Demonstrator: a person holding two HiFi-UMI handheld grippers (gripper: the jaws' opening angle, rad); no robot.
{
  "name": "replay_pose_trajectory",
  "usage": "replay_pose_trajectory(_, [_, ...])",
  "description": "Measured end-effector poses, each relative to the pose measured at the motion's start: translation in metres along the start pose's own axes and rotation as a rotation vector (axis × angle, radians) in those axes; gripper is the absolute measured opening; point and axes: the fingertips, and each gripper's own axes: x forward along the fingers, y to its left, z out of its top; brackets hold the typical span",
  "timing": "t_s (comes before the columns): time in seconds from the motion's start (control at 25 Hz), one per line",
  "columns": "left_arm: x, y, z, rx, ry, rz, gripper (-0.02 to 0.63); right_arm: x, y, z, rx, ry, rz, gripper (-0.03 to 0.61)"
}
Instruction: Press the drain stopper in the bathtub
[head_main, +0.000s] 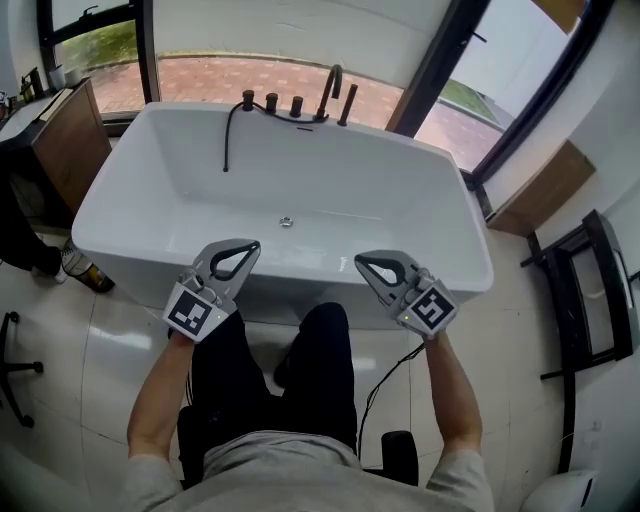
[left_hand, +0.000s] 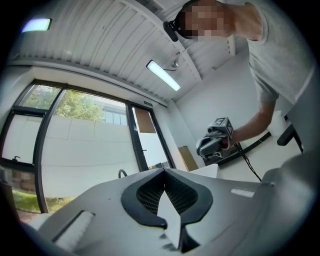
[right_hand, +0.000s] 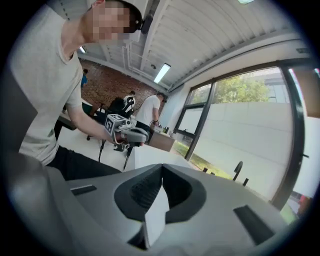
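Observation:
A white bathtub (head_main: 140, 170) fills the middle of the head view. Its small round metal drain stopper (head_main: 286, 221) sits in the tub floor, near the front wall. My left gripper (head_main: 250, 245) is held over the tub's near rim, left of the stopper, jaws shut with nothing between them. My right gripper (head_main: 362, 261) hovers over the near rim to the right, also shut and empty. Both are well above the stopper. In the left gripper view the shut jaw tips (left_hand: 163, 171) point upward toward the window, with the right gripper (left_hand: 216, 142) beyond. The right gripper view shows its own tips (right_hand: 162, 166) and the left gripper (right_hand: 125, 131).
Black tap, handles and a hand-shower hose (head_main: 228, 140) stand on the tub's far rim. A wooden cabinet (head_main: 70, 140) is at left, a dark rack (head_main: 590, 300) at right. A cable (head_main: 385, 375) trails on the tiled floor. Other people (right_hand: 147, 112) stand in the room behind.

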Motion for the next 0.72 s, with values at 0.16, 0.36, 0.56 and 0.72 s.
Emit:
replay_pose_trajectory(0.16, [0.031, 0.024, -0.047, 0.003, 0.038, -0.017, -0.003, 0.051, -0.041, -0.046, -0.075, 0.143, 0.128, 0.0])
replay_pose_trajectory(0.36, [0.066, 0.055, -0.094, -0.048, 0.069, -0.014, -0.003, 0.122, -0.08, -0.134, 0.046, 0.302, 0.236, -0.001])
replay_pose_trajectory(0.56, [0.105, 0.089, -0.157, -0.075, 0.133, -0.059, -0.003, 0.199, -0.117, -0.235, 0.15, 0.456, 0.266, -0.001])
replay_pose_trajectory(0.72, [0.133, 0.115, -0.199, -0.047, 0.13, -0.076, -0.003, 0.257, -0.14, -0.312, 0.266, 0.541, 0.229, -0.001])
